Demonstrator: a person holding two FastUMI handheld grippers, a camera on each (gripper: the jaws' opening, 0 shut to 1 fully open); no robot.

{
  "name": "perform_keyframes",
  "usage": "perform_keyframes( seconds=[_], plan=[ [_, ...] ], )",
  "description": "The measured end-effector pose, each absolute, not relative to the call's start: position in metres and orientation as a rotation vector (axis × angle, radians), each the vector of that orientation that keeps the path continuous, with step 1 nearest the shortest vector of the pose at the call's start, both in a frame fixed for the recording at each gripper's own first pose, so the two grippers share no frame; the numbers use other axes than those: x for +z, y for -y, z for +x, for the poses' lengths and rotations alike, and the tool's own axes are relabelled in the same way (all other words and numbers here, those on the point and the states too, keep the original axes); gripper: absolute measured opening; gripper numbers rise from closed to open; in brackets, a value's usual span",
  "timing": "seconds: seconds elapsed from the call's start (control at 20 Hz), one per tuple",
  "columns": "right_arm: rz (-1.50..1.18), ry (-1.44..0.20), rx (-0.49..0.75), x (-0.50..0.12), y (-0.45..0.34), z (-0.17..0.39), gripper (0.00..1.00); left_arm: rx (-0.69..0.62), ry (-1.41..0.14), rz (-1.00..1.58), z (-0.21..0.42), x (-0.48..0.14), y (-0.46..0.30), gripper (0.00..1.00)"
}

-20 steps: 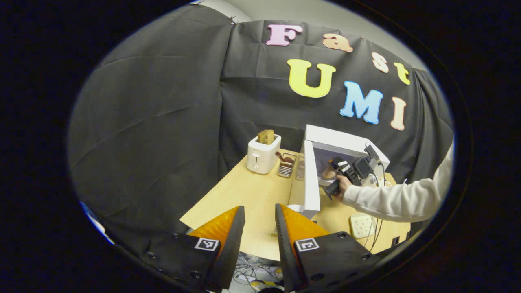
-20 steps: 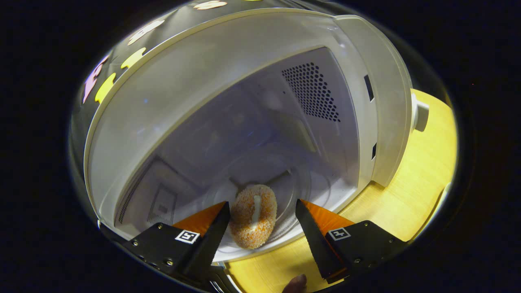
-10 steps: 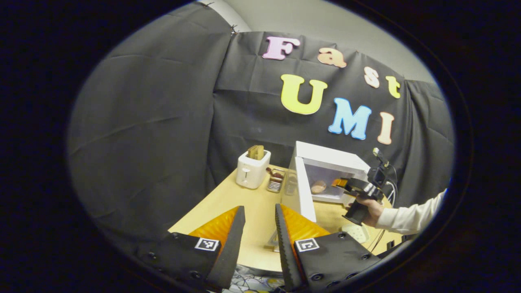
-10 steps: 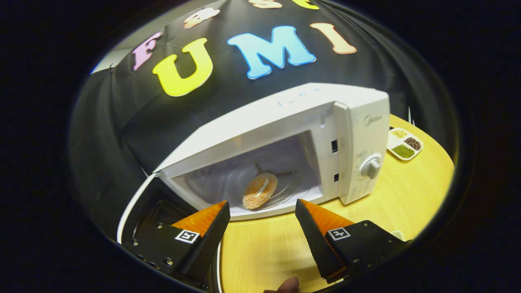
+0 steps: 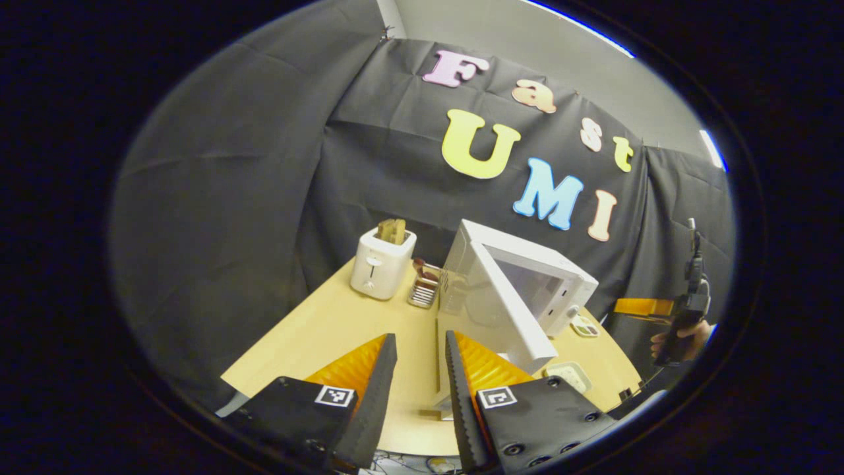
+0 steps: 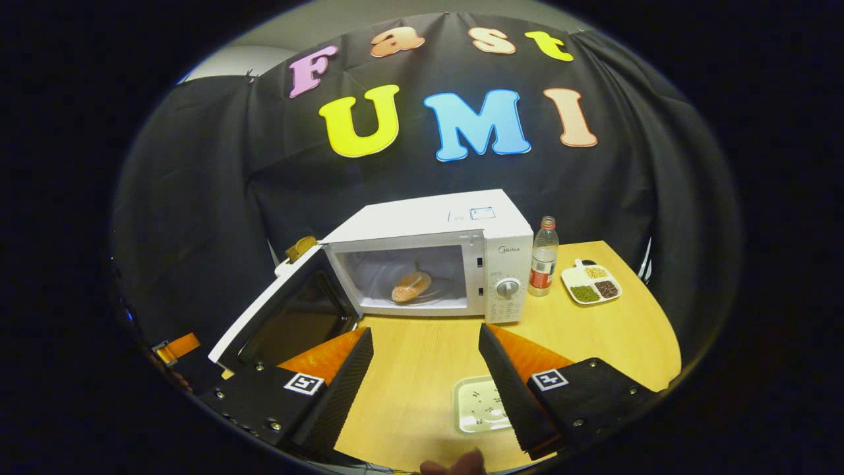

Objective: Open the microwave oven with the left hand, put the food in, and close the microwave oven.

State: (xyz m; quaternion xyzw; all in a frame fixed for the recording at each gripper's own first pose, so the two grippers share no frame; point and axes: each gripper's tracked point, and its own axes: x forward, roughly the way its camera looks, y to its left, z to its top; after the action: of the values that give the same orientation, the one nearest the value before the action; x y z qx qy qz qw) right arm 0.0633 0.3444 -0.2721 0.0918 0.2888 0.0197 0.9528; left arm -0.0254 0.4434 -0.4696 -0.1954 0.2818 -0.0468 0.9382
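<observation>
Wooden table (image 6: 593,343) spreads across the lower frame of the right gripper view, beneath the right gripper (image 6: 425,366), spread wide and empty. Beyond, mid-frame, the microwave (image 6: 501,227) door (image 6: 283,316) hangs open; the food (image 6: 411,286) lies inside. The left gripper (image 5: 421,376) is narrowly parted, holding nothing.

A staged kitchen booth: black cloth wall (image 6: 198,185) behind a tabletop (image 6: 593,330) with microwave (image 6: 455,224) and toaster (image 5: 379,267) (kitchen props).
</observation>
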Motion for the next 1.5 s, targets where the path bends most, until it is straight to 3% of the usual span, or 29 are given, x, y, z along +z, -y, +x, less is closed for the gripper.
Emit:
perform_keyframes(
  seconds=[0.05,0.15,0.2,0.3,0.45,0.6,0.7,0.8,0.85,0.9,1.0,1.05,1.25,1.4,1.45,1.5],
  plan=[
    [0.166,-0.573,0.044,-0.265,-0.344,0.057,0.98,-0.103,-0.594,-0.4,-0.025,-0.483,-0.442,0.48],
    [0.146,-0.563,0.064,-0.256,-0.347,0.047,0.98,-0.113,-0.629,-0.397,-0.025,-0.502,-0.44,0.54],
    [0.135,-0.565,0.076,-0.252,-0.347,0.043,0.98,-0.126,-0.652,-0.409,-0.023,-0.511,-0.434,0.47],
    [0.105,-0.559,0.101,-0.248,-0.345,0.039,0.98,-0.155,-0.733,-0.443,-0.025,-0.529,-0.418,0.5],
    [0.102,-0.57,0.115,-0.248,-0.333,0.027,0.98,-0.15,-0.73,-0.368,-0.013,-0.532,-0.412,0.53],
    [0.093,-0.562,0.124,-0.244,-0.306,0.013,0.98,-0.162,-0.763,-0.324,-0.012,-0.535,-0.394,0.67],
    [0.086,-0.557,0.12,-0.243,-0.286,0.006,0.98,-0.167,-0.764,-0.307,-0.011,-0.528,-0.374,0.64],
    [0.086,-0.551,0.122,-0.245,-0.266,0.002,0.98,-0.185,-0.765,-0.273,-0.009,-0.521,-0.345,0.75],
    [0.086,-0.549,0.121,-0.245,-0.255,0.0,0.98,-0.186,-0.763,-0.257,-0.007,-0.52,-0.331,0.74],
    [0.089,-0.548,0.126,-0.245,-0.245,-0.003,0.98,-0.182,-0.761,-0.246,-0.003,-0.518,-0.319,0.67],
    [0.096,-0.548,0.128,-0.248,-0.222,-0.008,0.98,-0.173,-0.776,-0.237,0.002,-0.517,-0.29,0.68],
    [0.096,-0.55,0.127,-0.25,-0.21,-0.011,0.98,-0.168,-0.783,-0.225,0.004,-0.517,-0.276,0.63],
    [0.112,-0.56,0.126,-0.263,-0.166,-0.026,0.98,-0.168,-0.786,-0.188,0.019,-0.509,-0.218,0.73],
    [0.122,-0.566,0.121,-0.274,-0.133,-0.032,0.98,-0.2,-0.803,-0.145,0.029,-0.509,-0.173,0.73],
    [0.13,-0.573,0.109,-0.279,-0.122,-0.034,0.98,-0.211,-0.804,-0.121,0.033,-0.509,-0.161,0.8],
    [0.148,-0.576,0.094,-0.281,-0.113,-0.036,0.98,-0.224,-0.809,-0.096,0.039,-0.51,-0.149,0.8]
  ],
)
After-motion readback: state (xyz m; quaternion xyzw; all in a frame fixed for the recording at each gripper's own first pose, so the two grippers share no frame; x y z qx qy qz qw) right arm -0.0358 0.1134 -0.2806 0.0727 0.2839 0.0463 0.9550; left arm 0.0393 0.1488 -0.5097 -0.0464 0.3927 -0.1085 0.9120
